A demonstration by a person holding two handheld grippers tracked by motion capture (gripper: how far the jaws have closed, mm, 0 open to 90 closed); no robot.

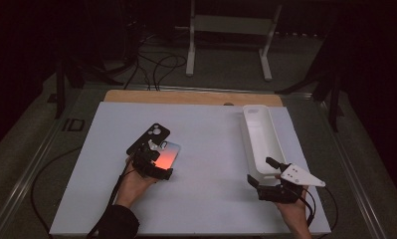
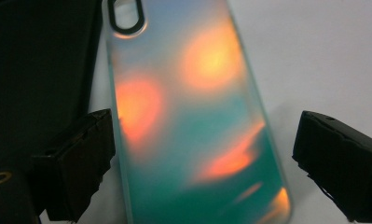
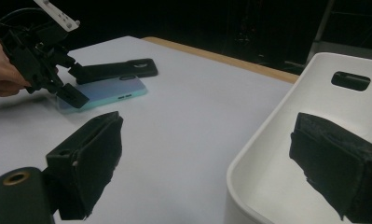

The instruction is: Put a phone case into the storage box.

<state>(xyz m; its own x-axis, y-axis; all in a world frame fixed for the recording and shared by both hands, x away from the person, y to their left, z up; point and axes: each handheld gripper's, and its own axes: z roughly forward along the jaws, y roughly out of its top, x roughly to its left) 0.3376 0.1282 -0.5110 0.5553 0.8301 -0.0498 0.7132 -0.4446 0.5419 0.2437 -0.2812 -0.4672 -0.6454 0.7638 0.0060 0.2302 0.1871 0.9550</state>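
An iridescent phone case [image 1: 169,154] [image 2: 197,116], teal with orange glints, lies flat on the white table. A black phone case [image 1: 153,135] [image 2: 39,70] lies right beside it, on its far left. My left gripper [image 1: 158,160] [image 2: 202,154] is low over the iridescent case with one jaw on each long side. A gap shows at the right pad, so it stands open. In the right gripper view, both cases [image 3: 113,88] [image 3: 120,69] and the left gripper [image 3: 76,84] appear at upper left. My right gripper [image 1: 260,170] [image 3: 204,158] is open and holds nothing, at the near end of a white tray [image 1: 278,144] [image 3: 267,140].
The long white tray is empty and lies lengthwise at the right of the white tabletop [image 1: 211,199]. A wooden strip [image 1: 191,97] borders the table's far edge. Beyond it are cables and a white stand [image 1: 231,30] on the dark floor.
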